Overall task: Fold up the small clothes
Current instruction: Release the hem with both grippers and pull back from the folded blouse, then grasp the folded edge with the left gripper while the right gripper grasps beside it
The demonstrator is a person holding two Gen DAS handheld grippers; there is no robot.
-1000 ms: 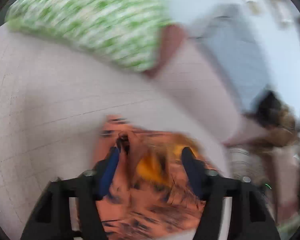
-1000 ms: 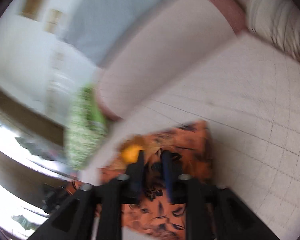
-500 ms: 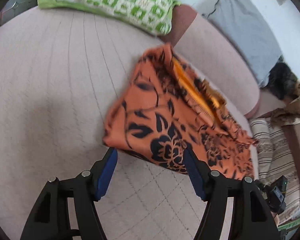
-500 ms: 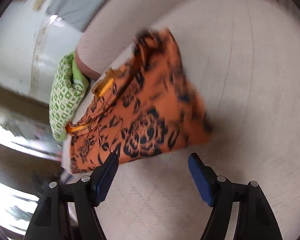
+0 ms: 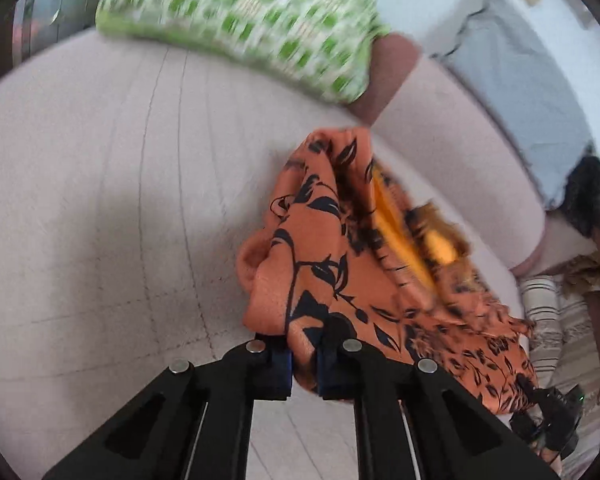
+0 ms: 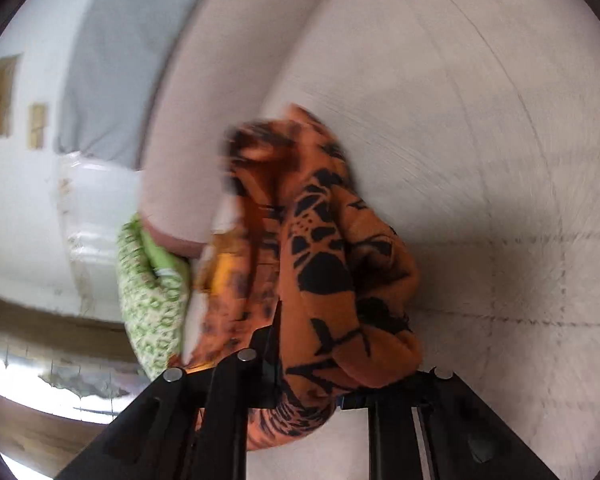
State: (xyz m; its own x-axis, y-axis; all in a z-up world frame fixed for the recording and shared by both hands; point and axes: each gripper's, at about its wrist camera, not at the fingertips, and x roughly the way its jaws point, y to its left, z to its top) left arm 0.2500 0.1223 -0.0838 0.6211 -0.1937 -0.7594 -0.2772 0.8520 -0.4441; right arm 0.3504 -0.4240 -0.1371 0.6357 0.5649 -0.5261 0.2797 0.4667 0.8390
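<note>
L tool (image 5: 303, 364) pinching orange garment (image 5: 320, 264), R tool (image 6: 312, 384) too

You have a pale quilted sofa seat (image 5: 100, 200) with stitched grid lines as the supporting surface. An orange garment (image 5: 324, 248) with black floral print lies bunched on it near the backrest (image 5: 452, 136). A green-and-white checked cushion (image 5: 252, 20) rests at the seat's far end, against the armrest. A grey cloth (image 5: 520, 76) drapes over the backrest.

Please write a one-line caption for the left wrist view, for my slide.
Left gripper shut on the edge of an orange flowered garment on a pale sofa.
</note>
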